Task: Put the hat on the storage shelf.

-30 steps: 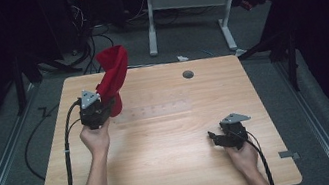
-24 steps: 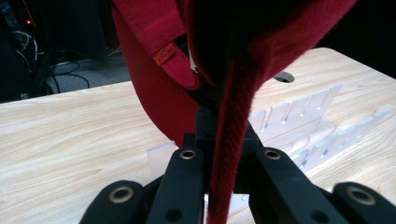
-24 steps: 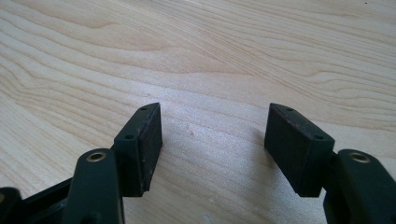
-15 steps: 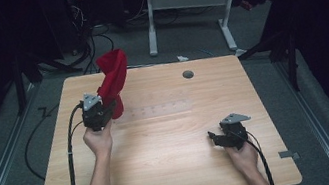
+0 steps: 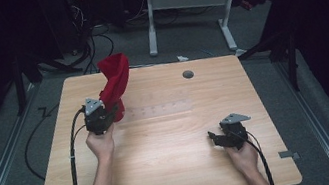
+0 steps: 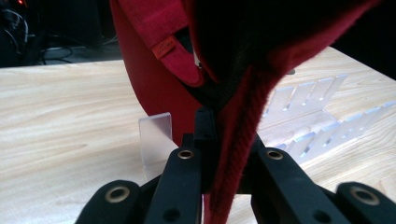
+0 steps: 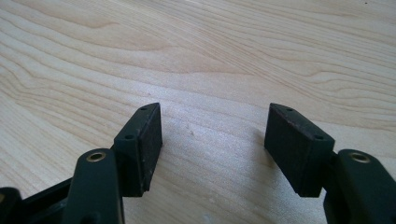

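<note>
A red cloth (image 5: 114,83), like a cap or garment with a stitched tab, hangs lifted above the table's far left. My left gripper (image 5: 105,113) is shut on its lower edge; in the left gripper view the red fabric (image 6: 154,84) runs down between the closed jaws. A clear acrylic slotted rack (image 5: 160,109) lies flat on the table just right of that gripper, and its slots (image 6: 317,116) show beyond the fabric. My right gripper (image 5: 217,139) rests low near the table's front right, open, with only bare wood between its pads (image 7: 140,140).
The light wooden table (image 5: 176,171) has a round grey grommet (image 5: 188,74) near its far edge. Black cables trail off the left side from the left gripper. A white-legged desk (image 5: 183,3) stands on the grey floor behind the table.
My left gripper has drawn a little toward the near side with the red cloth in it. The right gripper has stayed put.
</note>
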`<state>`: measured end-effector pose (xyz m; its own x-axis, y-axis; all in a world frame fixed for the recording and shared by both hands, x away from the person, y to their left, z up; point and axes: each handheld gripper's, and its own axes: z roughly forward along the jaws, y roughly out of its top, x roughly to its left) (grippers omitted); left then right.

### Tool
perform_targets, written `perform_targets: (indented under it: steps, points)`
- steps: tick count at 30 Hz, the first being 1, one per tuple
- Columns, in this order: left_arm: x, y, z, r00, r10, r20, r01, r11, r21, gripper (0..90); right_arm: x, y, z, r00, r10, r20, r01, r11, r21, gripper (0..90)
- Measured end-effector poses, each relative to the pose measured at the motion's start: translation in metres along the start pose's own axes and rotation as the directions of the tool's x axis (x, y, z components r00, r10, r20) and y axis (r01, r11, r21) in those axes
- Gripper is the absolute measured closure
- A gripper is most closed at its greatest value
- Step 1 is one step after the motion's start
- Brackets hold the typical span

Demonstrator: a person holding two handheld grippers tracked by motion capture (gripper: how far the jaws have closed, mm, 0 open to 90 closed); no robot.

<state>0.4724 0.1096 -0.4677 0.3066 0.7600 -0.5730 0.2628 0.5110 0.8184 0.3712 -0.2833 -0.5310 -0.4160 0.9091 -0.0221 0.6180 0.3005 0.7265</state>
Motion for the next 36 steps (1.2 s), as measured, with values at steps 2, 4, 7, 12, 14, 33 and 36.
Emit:
perform_targets:
  steps: [2, 4, 7, 12, 14, 33, 36]
  points:
    - [0.001, -0.001, -0.001, 1.0, -0.004, 0.0, 0.004, 1.0, 0.007, 83.9, 0.0, 0.0, 0.0, 1.0, 0.0, 0.0, 0.0, 1.0, 0.0, 37.0]
    - [0.001, -0.002, -0.003, 1.0, -0.008, 0.0, 0.008, 0.9998, 0.02, 83.3, 0.0, 0.0, 0.0, 1.0, 0.0, 0.0, 0.0, 1.0, 0.0, 37.0]
    - [0.002, -0.003, -0.004, 0.9999, 0.0, -0.014, 0.0, 0.9994, 0.034, 81.5, 0.0, 0.0, 0.0, 1.0, 0.0, 0.0, 0.0, 1.0, 0.0, 37.0]
    - [0.002, -0.005, -0.005, 0.9994, 0.02, -0.027, -0.018, 0.998, 0.061, 76.5, 0.0, 0.0, 0.0, 1.0, -0.001, -0.001, 0.001, 1.0, 0.0, 36.9]
    - [0.001, -0.007, -0.005, 0.9989, 0.031, -0.036, -0.028, 0.9969, 0.073, 72.2, 0.0, 0.0, 0.0, 1.0, -0.001, -0.001, 0.001, 1.0, 0.0, 36.9]
    - [-0.007, -0.005, -0.018, 0.9975, 0.055, -0.044, -0.048, 0.9881, 0.146, 39.7, 0.0, 0.0, 0.0, 1.0, -0.002, -0.001, 0.002, 1.0, 0.0, 36.8]
    - [-0.008, -0.005, -0.021, 0.9974, 0.056, -0.044, -0.05, 0.9895, 0.136, 39.3, 0.0, 0.0, 0.0, 1.0, -0.002, -0.001, 0.002, 1.0, 0.0, 36.9]
